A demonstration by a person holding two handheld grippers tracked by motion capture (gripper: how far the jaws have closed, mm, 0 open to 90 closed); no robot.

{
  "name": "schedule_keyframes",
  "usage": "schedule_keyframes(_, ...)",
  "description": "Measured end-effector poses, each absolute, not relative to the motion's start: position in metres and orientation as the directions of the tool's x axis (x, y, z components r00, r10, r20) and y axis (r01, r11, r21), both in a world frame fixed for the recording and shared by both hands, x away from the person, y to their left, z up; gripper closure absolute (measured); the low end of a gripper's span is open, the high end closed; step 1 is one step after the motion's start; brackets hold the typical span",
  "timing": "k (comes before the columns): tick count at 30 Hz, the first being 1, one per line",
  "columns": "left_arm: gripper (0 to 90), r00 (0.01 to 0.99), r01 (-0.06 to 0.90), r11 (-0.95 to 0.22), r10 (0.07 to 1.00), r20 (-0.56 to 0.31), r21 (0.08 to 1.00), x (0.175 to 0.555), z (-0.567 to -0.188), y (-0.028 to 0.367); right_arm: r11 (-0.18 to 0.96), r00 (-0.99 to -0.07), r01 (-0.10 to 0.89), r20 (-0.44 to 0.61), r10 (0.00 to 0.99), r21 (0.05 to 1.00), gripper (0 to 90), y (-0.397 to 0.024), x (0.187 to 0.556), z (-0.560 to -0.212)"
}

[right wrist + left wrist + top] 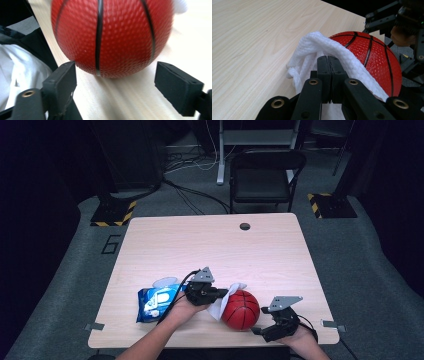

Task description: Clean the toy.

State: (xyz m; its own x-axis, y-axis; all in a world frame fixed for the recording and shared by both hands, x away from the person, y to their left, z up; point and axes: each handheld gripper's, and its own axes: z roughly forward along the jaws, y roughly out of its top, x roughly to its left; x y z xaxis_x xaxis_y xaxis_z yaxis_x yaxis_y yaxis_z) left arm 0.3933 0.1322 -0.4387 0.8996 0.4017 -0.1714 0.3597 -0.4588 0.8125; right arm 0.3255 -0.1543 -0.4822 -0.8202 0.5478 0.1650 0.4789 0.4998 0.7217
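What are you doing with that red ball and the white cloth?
A person is wiping a small red basketball on a wooden table. The left tool is pinched shut on a white wipe and lays it against the ball's side. The right tool sits in front of the ball with its jaws open, not gripping it. A blue pack of wipes lies beside the left hand.

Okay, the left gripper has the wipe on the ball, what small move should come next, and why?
Probably steady the ball first: close the right gripper on it. Its jaws stand open on either side of the ball's base without touching it, so the ball sits free on the table. The left gripper is shut on the wipe, which drapes over the ball; rubbing now would likely roll it away.
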Motion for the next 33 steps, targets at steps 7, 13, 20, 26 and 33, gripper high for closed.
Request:
schedule_keyframes(7,89.0,0.888,0.371,-0.464,0.432,-0.161,0.805,0.399,-0.440,0.141,0.509,-0.840,0.454,0.162,0.517,0.732,12.4,-0.143,0.336,-0.481)
schedule_keyframes(13,89.0,0.880,0.377,-0.449,0.447,-0.161,0.810,0.403,-0.435,0.149,0.500,-0.854,0.418,0.141,0.500,0.758,12.9,-0.132,0.346,-0.475)
schedule_keyframes(20,88.8,0.881,0.385,-0.441,0.436,-0.181,0.810,0.402,-0.438,0.153,0.510,-0.858,0.423,0.151,0.491,0.749,16.9,-0.137,0.344,-0.477)
schedule_keyframes(26,88.8,0.884,0.384,-0.437,0.429,-0.187,0.814,0.399,-0.437,0.151,0.574,-0.863,0.423,0.118,0.492,0.701,13.8,-0.128,0.342,-0.490)
schedule_keyframes(33,89.1,0.872,0.396,-0.447,0.457,-0.176,0.802,0.407,-0.437,0.154,0.548,-0.865,0.416,0.129,0.485,0.726,13.1,-0.125,0.350,-0.491)
